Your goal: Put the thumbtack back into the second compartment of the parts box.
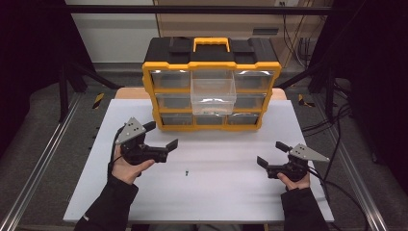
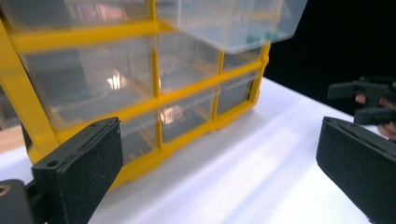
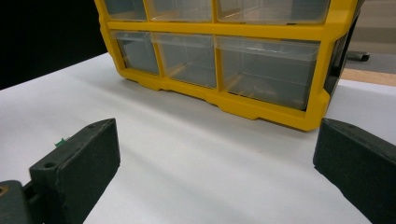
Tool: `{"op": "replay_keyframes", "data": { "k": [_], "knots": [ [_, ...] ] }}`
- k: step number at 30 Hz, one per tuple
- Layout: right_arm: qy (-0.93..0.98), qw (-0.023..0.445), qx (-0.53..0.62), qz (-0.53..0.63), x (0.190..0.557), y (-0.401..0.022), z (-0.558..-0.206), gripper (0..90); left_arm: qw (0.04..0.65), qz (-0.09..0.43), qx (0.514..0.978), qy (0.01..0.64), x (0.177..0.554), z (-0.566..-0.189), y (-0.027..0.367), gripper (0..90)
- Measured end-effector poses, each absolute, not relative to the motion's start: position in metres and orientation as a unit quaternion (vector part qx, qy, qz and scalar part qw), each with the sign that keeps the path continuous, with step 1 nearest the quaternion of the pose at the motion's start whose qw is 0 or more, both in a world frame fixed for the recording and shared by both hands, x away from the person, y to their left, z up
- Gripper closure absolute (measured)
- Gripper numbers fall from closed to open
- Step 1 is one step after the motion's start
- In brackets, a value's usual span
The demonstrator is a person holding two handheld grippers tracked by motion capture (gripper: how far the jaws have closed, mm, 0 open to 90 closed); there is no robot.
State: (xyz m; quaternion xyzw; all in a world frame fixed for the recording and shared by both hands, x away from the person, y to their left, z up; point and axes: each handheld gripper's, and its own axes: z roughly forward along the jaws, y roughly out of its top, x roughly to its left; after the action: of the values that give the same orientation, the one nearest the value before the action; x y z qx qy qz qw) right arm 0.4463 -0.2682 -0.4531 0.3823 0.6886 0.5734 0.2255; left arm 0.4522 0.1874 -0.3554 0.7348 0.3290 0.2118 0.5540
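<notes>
Both claws, left [image 1: 161, 135] and right [image 1: 273, 154], gape empty; the tiny table speck [image 1: 186, 172] is unidentifiable.

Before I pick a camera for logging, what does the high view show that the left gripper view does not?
High view alone: the organizer's black top with its yellow handle, a small dark piece lying on the table between the hands, and the left gripper seen whole, open and empty. Left gripper view alone: small green bits inside the pulled-out drawer. Both: the yellow organizer, its pulled-out clear drawer, the white table and the right gripper, open.
</notes>
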Motion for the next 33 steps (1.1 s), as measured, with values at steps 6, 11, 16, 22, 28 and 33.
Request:
{"op": "replay_keyframes", "data": {
  "k": [6,11,16,22,28,33],
  "knots": [
    [0.689,0.224,0.383,0.573,0.446,-0.268,-0.454,1.0,0.540,0.198,0.745,0.338,0.446,-0.383,0.182,0.0],
    [0.691,0.224,0.382,0.571,0.446,-0.268,-0.454,0.9,0.523,0.183,0.755,0.350,0.448,-0.405,0.176,0.0],
    [0.692,0.225,0.380,0.571,0.447,-0.268,-0.454,0.9,0.505,0.178,0.765,0.358,0.449,-0.422,0.172,0.5],
    [0.693,0.223,0.381,0.570,0.447,-0.267,-0.454,0.9,0.484,0.165,0.777,0.367,0.449,-0.440,0.166,1.1],
    [0.693,0.223,0.383,0.568,0.446,-0.267,-0.454,0.9,0.458,0.154,0.794,0.369,0.448,-0.455,0.154,2.1],
    [0.693,0.220,0.382,0.571,0.447,-0.267,-0.455,0.9,0.436,0.145,0.803,0.379,0.450,-0.465,0.148,5.7]
  ]
}}
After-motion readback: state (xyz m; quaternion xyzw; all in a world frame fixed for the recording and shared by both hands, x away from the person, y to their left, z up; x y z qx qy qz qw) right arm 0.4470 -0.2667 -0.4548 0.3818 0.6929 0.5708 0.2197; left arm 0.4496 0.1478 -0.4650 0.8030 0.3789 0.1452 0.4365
